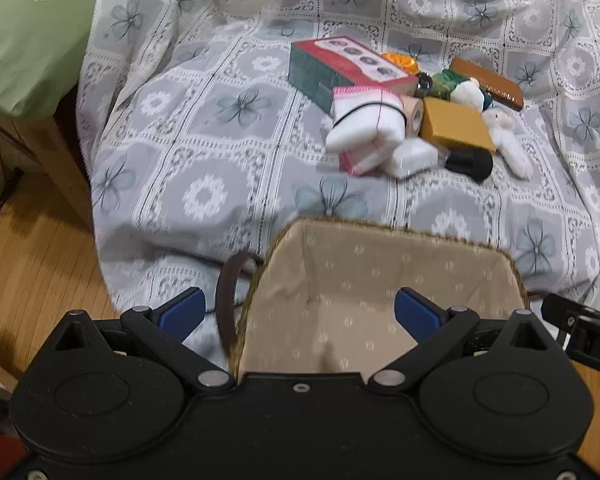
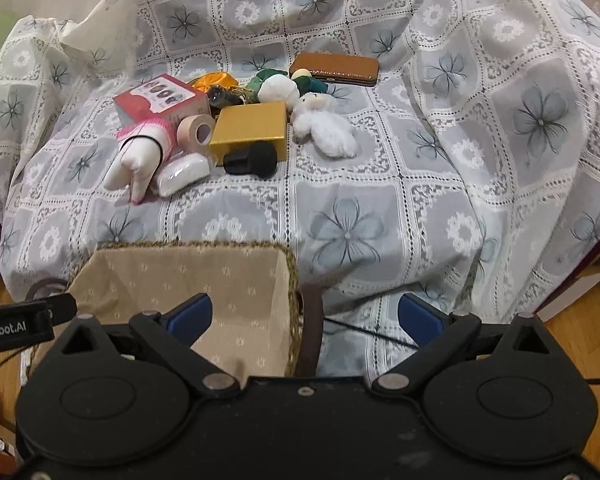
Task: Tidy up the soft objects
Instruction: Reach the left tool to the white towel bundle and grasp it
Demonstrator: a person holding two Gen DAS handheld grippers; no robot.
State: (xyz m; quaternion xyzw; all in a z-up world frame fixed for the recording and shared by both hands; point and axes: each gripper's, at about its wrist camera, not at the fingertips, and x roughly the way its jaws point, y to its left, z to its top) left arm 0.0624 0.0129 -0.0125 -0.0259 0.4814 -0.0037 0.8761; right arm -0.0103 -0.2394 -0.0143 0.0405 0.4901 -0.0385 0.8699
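A fabric-lined woven basket [image 1: 380, 248] [image 2: 180, 268] stands empty at the near edge of a lace-covered seat. A pile lies beyond it: white-and-pink socks [image 1: 364, 120] [image 2: 140, 152], a white fluffy plush [image 1: 508, 136] [image 2: 328, 128], a green-and-white plush [image 1: 464, 88] [image 2: 276, 86], a white pouch [image 1: 414, 156] [image 2: 184, 174] and an orange soft item [image 1: 400, 62] [image 2: 214, 80]. My left gripper [image 1: 300, 312] is open over the basket's left side. My right gripper [image 2: 306, 316] is open over the basket's right rim. Both are empty.
Hard things sit in the pile: a red-green box [image 1: 340, 68] [image 2: 160, 98], a gold box [image 1: 456, 124] [image 2: 252, 128], a tape roll [image 2: 196, 128], a black cylinder [image 2: 252, 160] and a brown case [image 2: 336, 68]. Wooden floor [image 1: 28, 264] lies at left, with a green cushion [image 1: 32, 40].
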